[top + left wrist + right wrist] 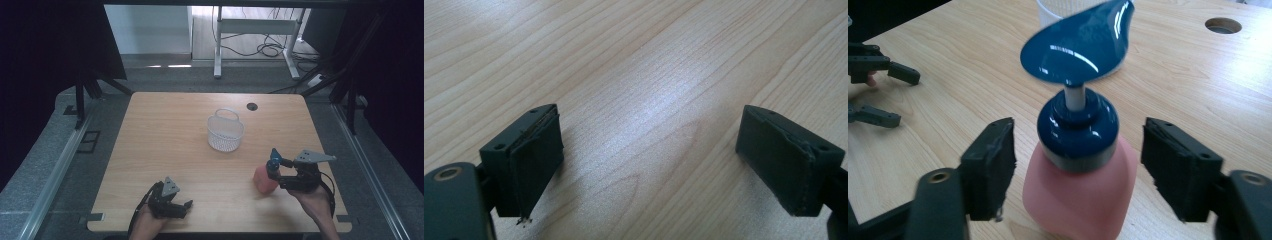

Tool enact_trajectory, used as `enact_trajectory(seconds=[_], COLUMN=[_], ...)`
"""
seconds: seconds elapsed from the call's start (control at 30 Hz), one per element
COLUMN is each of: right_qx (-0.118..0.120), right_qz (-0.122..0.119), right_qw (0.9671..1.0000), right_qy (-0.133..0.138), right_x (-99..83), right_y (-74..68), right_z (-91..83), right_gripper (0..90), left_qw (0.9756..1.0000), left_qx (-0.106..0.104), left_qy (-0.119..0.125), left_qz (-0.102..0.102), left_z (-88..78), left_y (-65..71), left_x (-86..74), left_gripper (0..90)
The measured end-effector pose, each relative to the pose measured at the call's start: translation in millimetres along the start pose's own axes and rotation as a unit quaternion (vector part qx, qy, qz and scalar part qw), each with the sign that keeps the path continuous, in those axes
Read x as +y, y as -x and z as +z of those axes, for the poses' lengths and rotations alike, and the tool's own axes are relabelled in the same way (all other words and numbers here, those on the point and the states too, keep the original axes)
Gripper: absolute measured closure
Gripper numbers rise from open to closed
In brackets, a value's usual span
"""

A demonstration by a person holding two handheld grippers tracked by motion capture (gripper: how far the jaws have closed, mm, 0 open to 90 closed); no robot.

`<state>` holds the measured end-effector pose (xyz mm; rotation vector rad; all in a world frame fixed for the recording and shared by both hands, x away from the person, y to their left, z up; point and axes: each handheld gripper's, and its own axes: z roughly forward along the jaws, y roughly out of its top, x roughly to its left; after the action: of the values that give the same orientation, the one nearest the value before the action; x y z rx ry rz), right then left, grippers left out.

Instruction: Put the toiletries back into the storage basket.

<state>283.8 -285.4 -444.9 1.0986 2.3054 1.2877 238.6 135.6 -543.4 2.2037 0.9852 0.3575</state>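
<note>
High view first: we've got a wooden table (165,130) with a white mesh basket (225,132) sitting a bit above the middle of the frame, and a small round hole (252,106) in the tabletop just up and right of it. Down at lower right there's a pink pump bottle (265,179) with a dark blue pump head (274,161), standing upright, and the right gripper (287,175) is right up against it from the right side. In the right gripper view we can see the bottle (1083,190) dead centre between the two black jaws, which are spread wide with a gap on each side, so no contact with the bottle. The left gripper (181,206) sits at lower left of the high view, well apart from the bottle. In the left gripper view its jaws are wide apart too, with just bare wood grain (639,90) between them.
</note>
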Motion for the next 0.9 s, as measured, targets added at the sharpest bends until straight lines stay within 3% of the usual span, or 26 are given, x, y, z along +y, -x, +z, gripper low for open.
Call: enact_trajectory(seconds=[0.4, 0.67, 0.9], right_qx=[-0.006, -0.030, -0.012], right_qz=[-0.015, -0.026, -0.011], right_qw=[0.9997, 0.9991, 0.9998], right_qy=[-0.016, -0.016, -0.012], right_x=[9.6, 10.7, 13.7], right_y=[-0.9, -5.1, -2.8], right_z=[10.4, 8.2, 6.9], right_gripper=[49.2, 52.9, 53.1], left_qw=[1.0000, 1.0000, 1.0000], left_qx=[0.000, 0.001, 0.002], left_qy=[-0.001, -0.001, 0.000], left_qz=[0.000, -0.002, -0.002], left_z=[0.0, 0.0, 0.2], left_y=[0.2, 0.4, 0.6], left_x=[0.1, 0.1, 0.2], left_gripper=[11.2, 11.2, 11.1])
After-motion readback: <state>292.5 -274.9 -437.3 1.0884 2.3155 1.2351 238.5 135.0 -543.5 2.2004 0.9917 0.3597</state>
